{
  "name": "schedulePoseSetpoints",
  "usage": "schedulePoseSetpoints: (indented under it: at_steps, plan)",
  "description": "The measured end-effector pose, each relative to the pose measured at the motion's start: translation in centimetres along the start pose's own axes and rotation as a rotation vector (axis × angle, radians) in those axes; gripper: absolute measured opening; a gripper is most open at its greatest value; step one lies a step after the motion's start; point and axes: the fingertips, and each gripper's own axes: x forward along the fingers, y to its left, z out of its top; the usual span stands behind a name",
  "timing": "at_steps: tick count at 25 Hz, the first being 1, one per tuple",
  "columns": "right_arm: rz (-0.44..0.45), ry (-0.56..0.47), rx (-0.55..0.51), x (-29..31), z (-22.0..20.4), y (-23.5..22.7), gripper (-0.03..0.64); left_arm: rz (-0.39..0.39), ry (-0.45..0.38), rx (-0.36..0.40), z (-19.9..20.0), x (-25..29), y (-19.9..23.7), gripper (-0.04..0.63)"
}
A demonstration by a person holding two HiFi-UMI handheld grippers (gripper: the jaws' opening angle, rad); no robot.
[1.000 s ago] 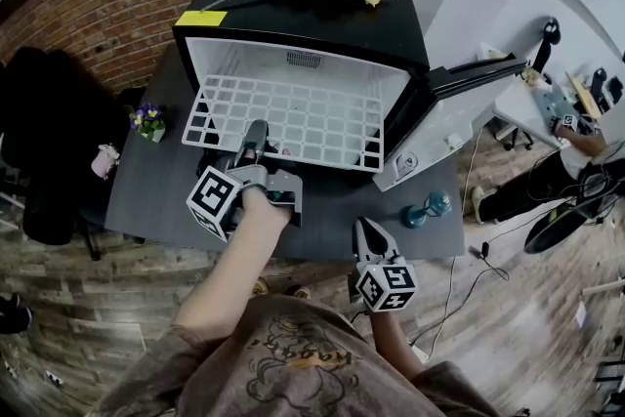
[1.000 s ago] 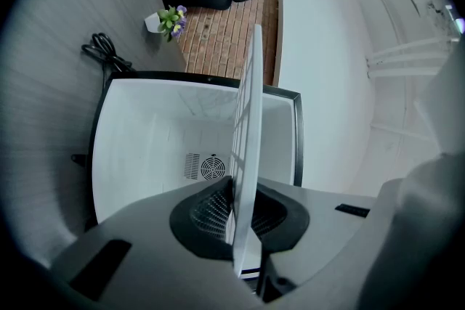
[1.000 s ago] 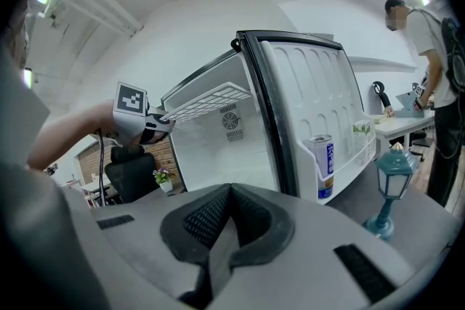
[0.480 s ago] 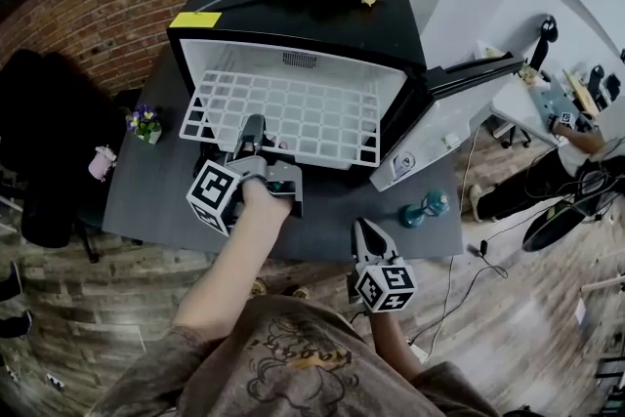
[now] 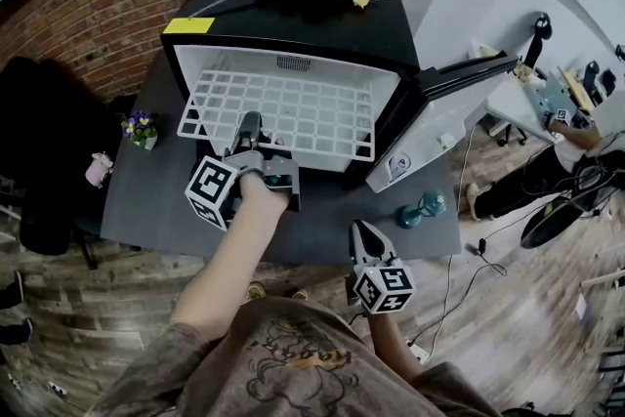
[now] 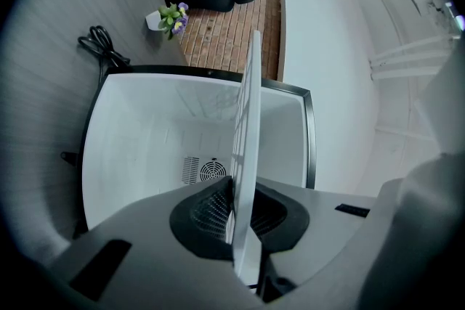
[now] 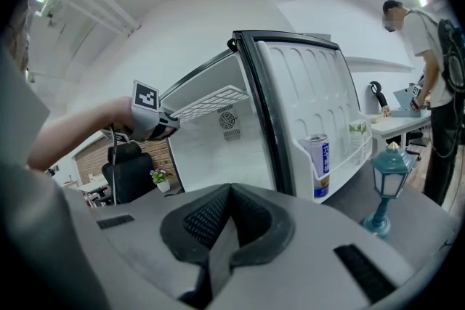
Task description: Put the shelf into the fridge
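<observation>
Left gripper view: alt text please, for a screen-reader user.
The left gripper is clamped on the edge of a white wire shelf, seen edge-on and pointing into an open fridge with a bare white interior. A round fan vent sits on the fridge's back wall; a small potted flower stands outside the fridge.

The shelf travels toward 12 o'clock in the head view, deeper into the fridge. Less of its grid projects past the opening than one second ago. The left gripper, closed on the shelf's front edge, advances with it in the same direction.
</observation>
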Motion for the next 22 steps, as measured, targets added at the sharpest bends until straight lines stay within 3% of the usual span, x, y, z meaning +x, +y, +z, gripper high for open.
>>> schedulePoseSetpoints:
  at_steps: [22]
  plan:
    - [-0.036,0.005,0.016,-0.2,-0.4,-0.6,-0.003,0.012,-0.007,0.008,-0.1,3.4,0.1,0.048]
